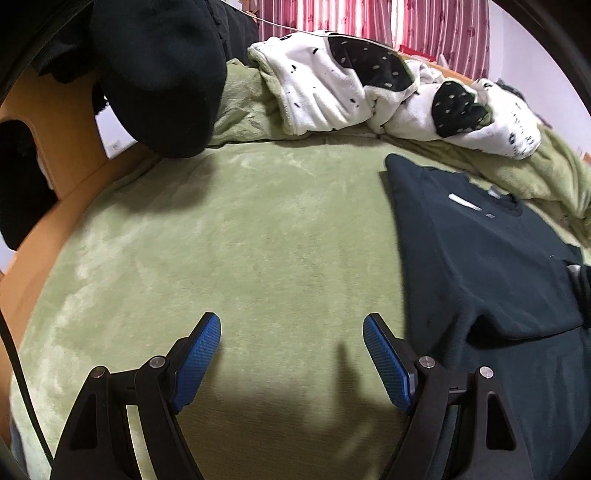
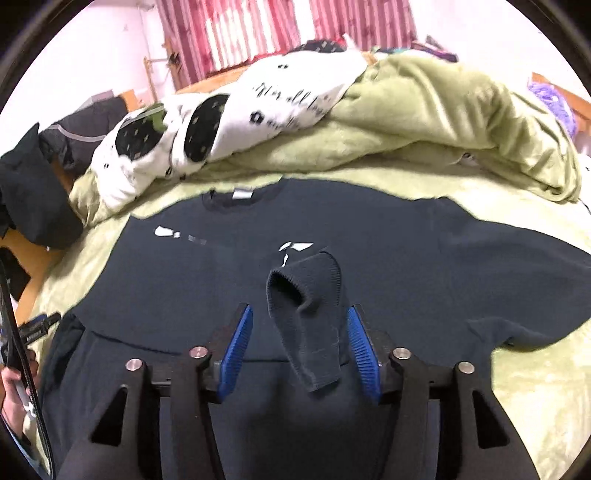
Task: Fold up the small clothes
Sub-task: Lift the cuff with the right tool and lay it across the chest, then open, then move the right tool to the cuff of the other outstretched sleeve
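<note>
We see the dark sweatshirt (image 2: 369, 266) spread flat at frame centre on the green blanket (image 2: 517, 387); our right gripper (image 2: 299, 343) gapes, its cuff (image 2: 306, 295) draped between the pads; our left gripper (image 1: 291, 358) gapes over bare blanket

A green fleece blanket (image 1: 229, 236) spreads across the middle of the left view. Along the top, a white quilt with black spotted patches (image 1: 332, 85) lies bunched up. Red striped curtains (image 2: 258, 29) hang at upper centre, and an orange wooden bed frame (image 1: 48, 122) edges the left.
</note>
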